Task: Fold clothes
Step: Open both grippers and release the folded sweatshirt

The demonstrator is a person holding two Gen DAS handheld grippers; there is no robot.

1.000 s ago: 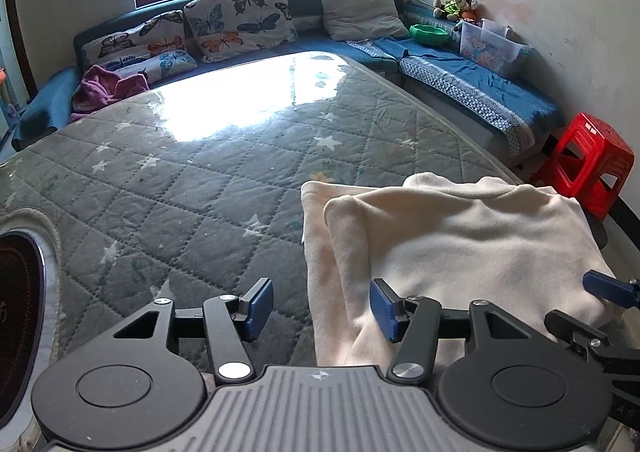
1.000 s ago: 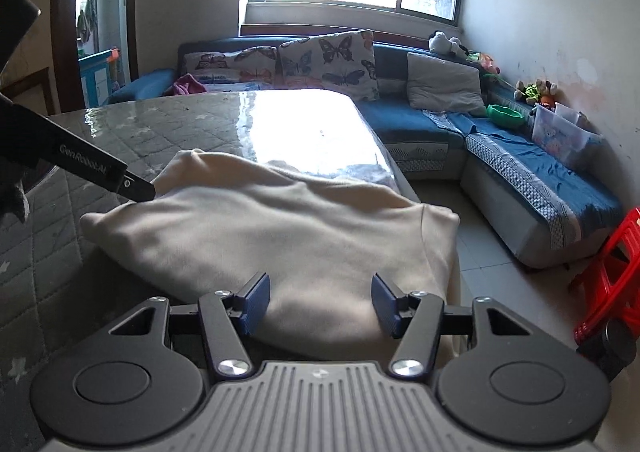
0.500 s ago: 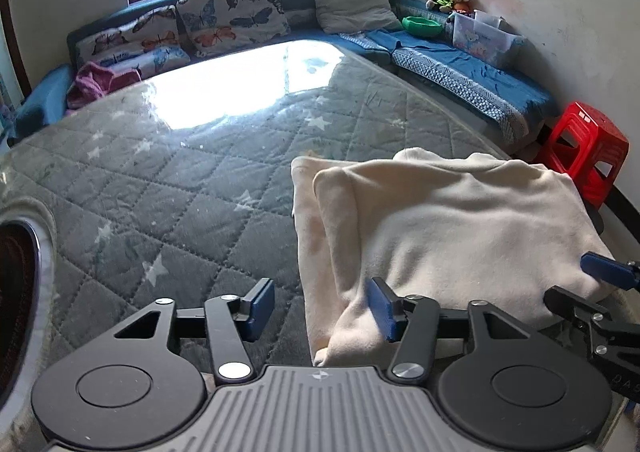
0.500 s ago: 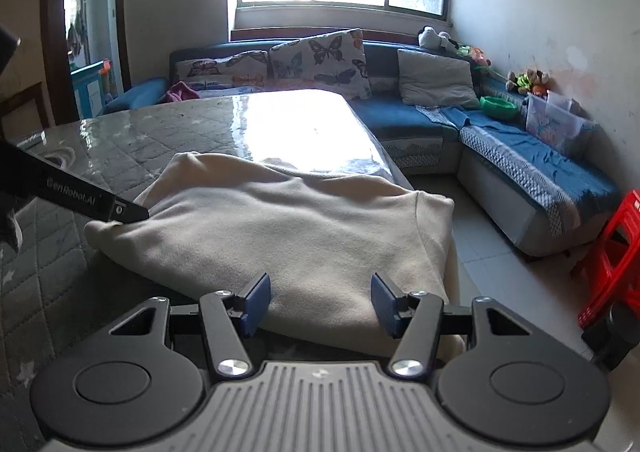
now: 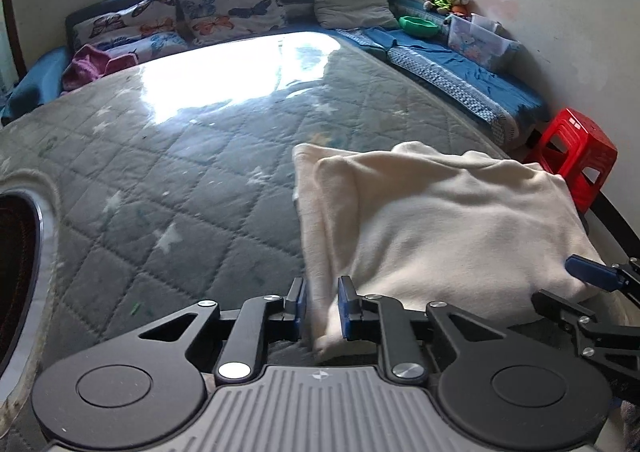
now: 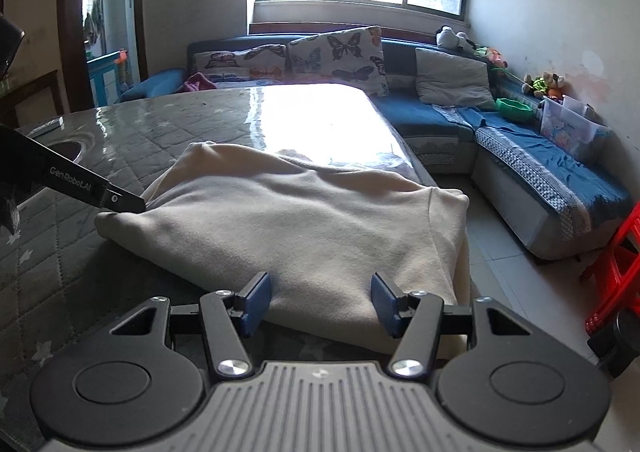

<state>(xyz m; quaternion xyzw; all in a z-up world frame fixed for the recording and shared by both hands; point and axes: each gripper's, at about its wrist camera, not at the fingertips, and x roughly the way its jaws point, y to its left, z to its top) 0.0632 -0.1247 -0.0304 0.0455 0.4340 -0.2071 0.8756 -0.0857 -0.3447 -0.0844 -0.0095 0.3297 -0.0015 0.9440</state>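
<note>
One cream garment (image 5: 440,219) of soft, fleecy cloth is laid near the corner of the table (image 5: 168,155), folded over on itself so that two layers are seen along its left edge; what kind of garment it is cannot be made out, since sleeves and neck are hidden in the fold. Its near left corner is pinched between the blue pads of the left gripper (image 5: 322,306), whose fingers are drawn close together on the cloth. The right gripper (image 6: 318,302) is held spread wide at the near hem, its two pads (image 6: 256,302) apart with the cloth lying between them (whether they touch it cannot be told). The table is covered by a grey quilted mat with pale stars under a glossy sheet, washed out by window glare farther back. A round dark opening (image 5: 18,272) is cut off at the left edge. Behind are seen a blue corner sofa (image 6: 520,155), two butterfly cushions (image 5: 232,11), one grey cushion (image 5: 352,7) and one red plastic stool (image 5: 576,155).
</note>
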